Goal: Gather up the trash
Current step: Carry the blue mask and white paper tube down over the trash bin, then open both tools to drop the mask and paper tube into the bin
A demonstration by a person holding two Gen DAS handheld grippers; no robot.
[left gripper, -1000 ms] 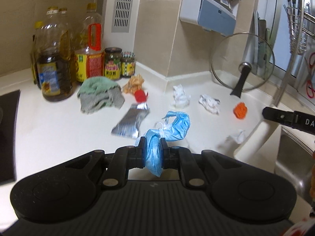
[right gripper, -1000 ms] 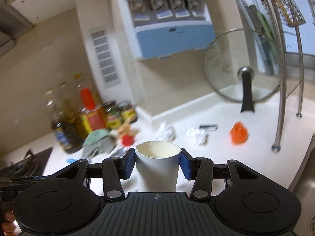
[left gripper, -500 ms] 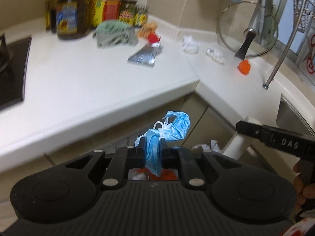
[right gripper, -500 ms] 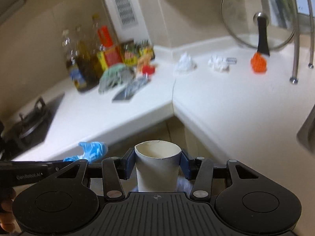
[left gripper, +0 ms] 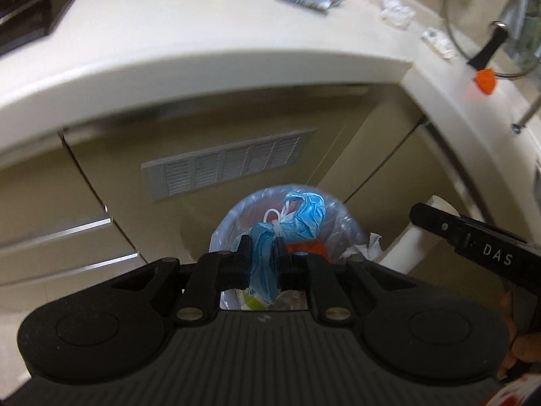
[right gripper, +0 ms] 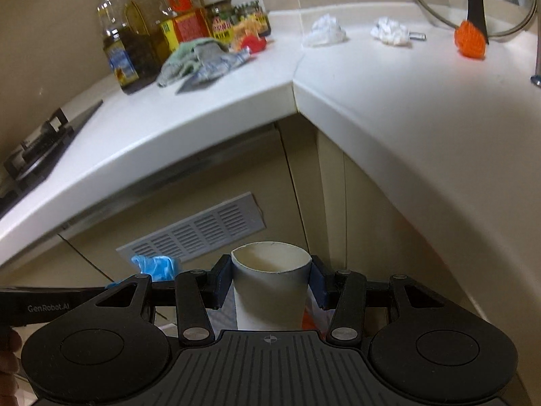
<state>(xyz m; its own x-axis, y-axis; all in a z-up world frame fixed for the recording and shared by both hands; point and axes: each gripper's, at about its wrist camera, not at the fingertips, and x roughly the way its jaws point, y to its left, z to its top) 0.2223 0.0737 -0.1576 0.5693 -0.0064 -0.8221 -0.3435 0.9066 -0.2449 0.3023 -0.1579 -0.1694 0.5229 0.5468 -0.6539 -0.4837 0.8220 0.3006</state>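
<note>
Both grippers have been lowered from above the worktop to below its edge, so that cabinet fronts and a louvred vent now fill the views where bottles and jars were faced a second ago. In the left wrist view the left gripper (left gripper: 263, 264) is seen clenched on a crumpled blue face mask (left gripper: 294, 226) — the soft pleated fabric is pinched between the pads, its bulk and white ear loops bunched beyond the fingertips, a tail hanging below them. Directly beneath it a bin lined with a clear plastic bag (left gripper: 348, 233) is seen, with orange and white scraps inside. In the right wrist view the right gripper (right gripper: 270, 284) is closed on a white paper cup (right gripper: 270, 291) — smooth, cylindrical, upright, mouth open, gripped on opposite sides just under the rim. Crumpled white tissues (right gripper: 324, 30) and an orange scrap (right gripper: 469, 42) are left on the glossy white countertop (right gripper: 389, 101).
</note>
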